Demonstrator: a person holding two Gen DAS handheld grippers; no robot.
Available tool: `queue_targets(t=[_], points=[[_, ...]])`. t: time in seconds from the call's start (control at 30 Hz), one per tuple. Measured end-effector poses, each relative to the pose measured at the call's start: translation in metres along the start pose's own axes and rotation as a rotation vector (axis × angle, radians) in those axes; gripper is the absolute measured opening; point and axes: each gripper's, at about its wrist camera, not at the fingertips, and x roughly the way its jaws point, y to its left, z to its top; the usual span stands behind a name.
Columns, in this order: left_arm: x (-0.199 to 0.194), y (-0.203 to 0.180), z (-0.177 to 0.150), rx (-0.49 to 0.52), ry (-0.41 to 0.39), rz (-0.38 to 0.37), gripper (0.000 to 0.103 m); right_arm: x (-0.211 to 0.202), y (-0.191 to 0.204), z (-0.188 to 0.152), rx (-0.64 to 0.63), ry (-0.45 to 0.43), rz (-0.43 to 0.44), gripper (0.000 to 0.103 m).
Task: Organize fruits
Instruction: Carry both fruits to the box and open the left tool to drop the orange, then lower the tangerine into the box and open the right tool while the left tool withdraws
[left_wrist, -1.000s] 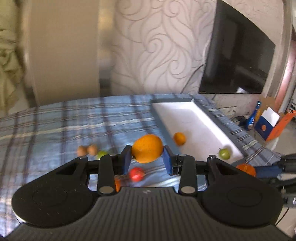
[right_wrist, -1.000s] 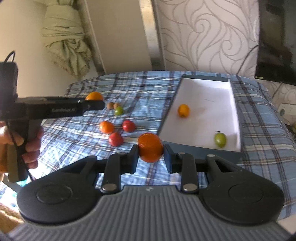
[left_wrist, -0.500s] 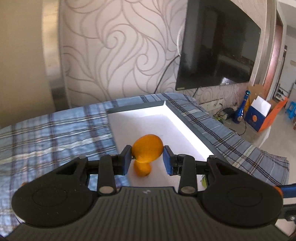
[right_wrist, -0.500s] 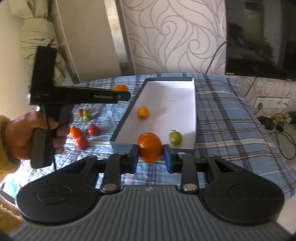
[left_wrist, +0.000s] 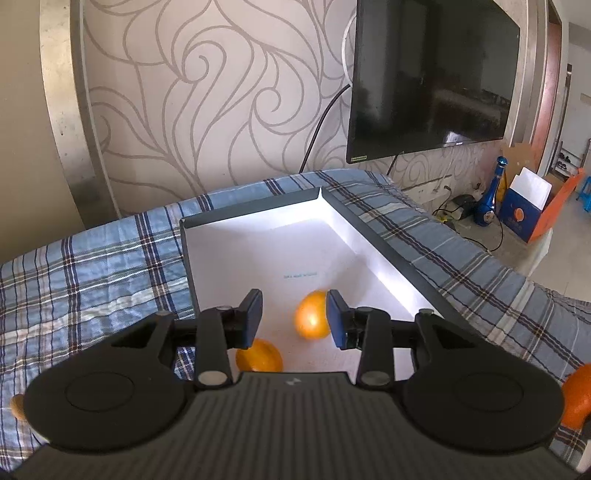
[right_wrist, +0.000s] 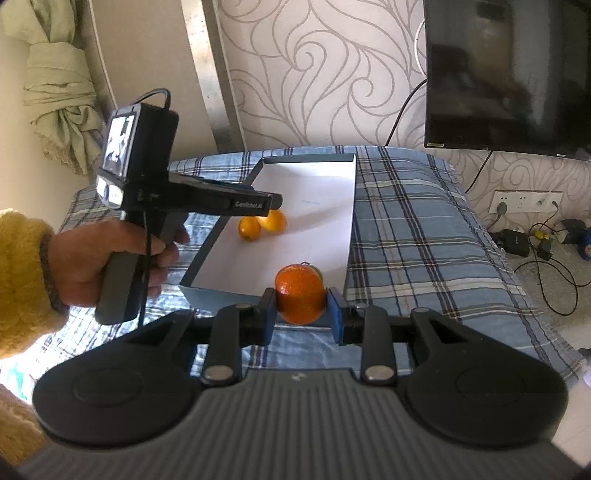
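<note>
- We judge the step in hand to be the drop-off into the shallow rectangular white-lined tray with dark grey walls (left_wrist: 373, 236), which sits on the blue plaid cloth (left_wrist: 92, 273).
- Our left gripper (left_wrist: 294, 317) hangs over the tray with its blue-padded jaws apart; they have just been opening, and the pale orange citrus fruit (left_wrist: 312, 319) seen between them appears to lie on the tray floor, close to the right pad, free of the grip.
- Our right gripper (right_wrist: 300, 308) is clamped on a deep orange round mandarin (right_wrist: 300, 293), held just over the tray's near wall.
- In the right wrist view, the tray holds two pale orange fruits (right_wrist: 262, 225) touching each other near its left wall, under the tip of the left gripper, plus a green fruit (right_wrist: 317, 272) mostly hidden behind the mandarin.
- Next, we judge, the left gripper should lift clear without knocking the pair, and the right should carry the mandarin a little further in over the bare white floor before letting go, low enough that it does not roll.
- At the lower-left edge of the left wrist view a small brownish fruit (left_wrist: 16, 406) lies on the cloth; more sorting likely remains.
</note>
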Motion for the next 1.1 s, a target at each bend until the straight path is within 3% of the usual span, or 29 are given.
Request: queue_targets(t=[0.23, 0.4, 0.8, 1.1], points=[[-0.031, 0.007, -0.001, -0.004, -0.050, 0.022, 0.050, 0.008, 0.001, 0.006, -0.015, -0.014, 0.019, 0.032], [-0.061, 0.017, -0.013, -0.040, -0.043, 0.042, 0.050, 0.019, -0.002, 0.011, 0.010, -0.010, 0.040, 0.032], [-0.149, 0.042, -0.073, -0.138, -0.047, 0.130, 0.050, 0.068, 0.012, 0.035, -0.057, 0.008, 0.094, 0.032], [-0.189, 0.052, -0.113, -0.233, -0.040, 0.224, 0.055, 0.109, 0.020, 0.049, -0.111, 0.029, 0.117, 0.032]])
